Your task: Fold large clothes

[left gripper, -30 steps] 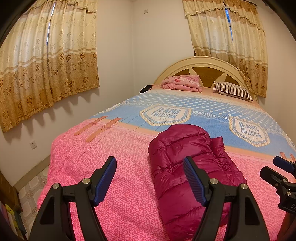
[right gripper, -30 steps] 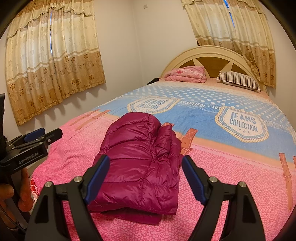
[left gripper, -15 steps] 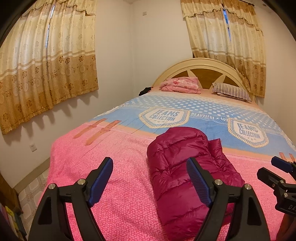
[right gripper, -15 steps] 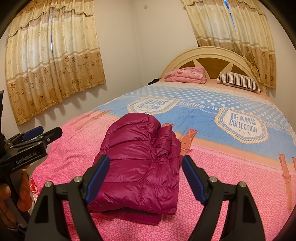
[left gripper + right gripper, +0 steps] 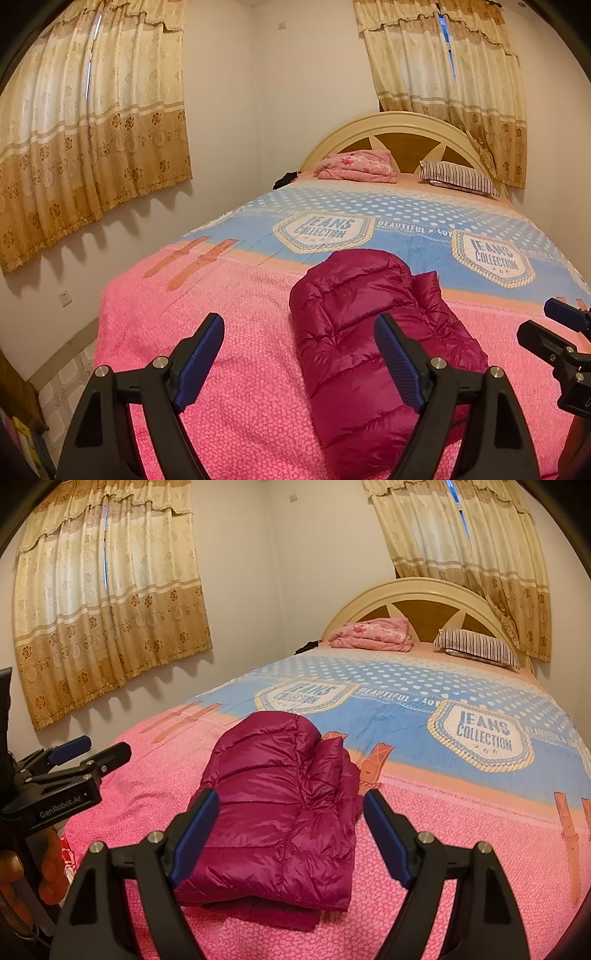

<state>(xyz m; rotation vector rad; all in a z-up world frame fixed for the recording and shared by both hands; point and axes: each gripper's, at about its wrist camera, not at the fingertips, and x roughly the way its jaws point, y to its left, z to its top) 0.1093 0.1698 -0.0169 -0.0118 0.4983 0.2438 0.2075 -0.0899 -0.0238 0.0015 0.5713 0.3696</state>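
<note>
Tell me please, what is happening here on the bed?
A person holds a gripper in each hand above a bed. A magenta puffer jacket lies folded on the pink end of the bedspread. The left gripper and right gripper both have open jaws and touch nothing, so the folding looks finished.

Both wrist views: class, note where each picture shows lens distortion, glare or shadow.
Left wrist view: black fisheye corners, bowed walls, scalloped curtain shadows on the wall. Right wrist view: the same curving, soft sheen on the folded magenta puffer jacket, everything in focus.
</note>
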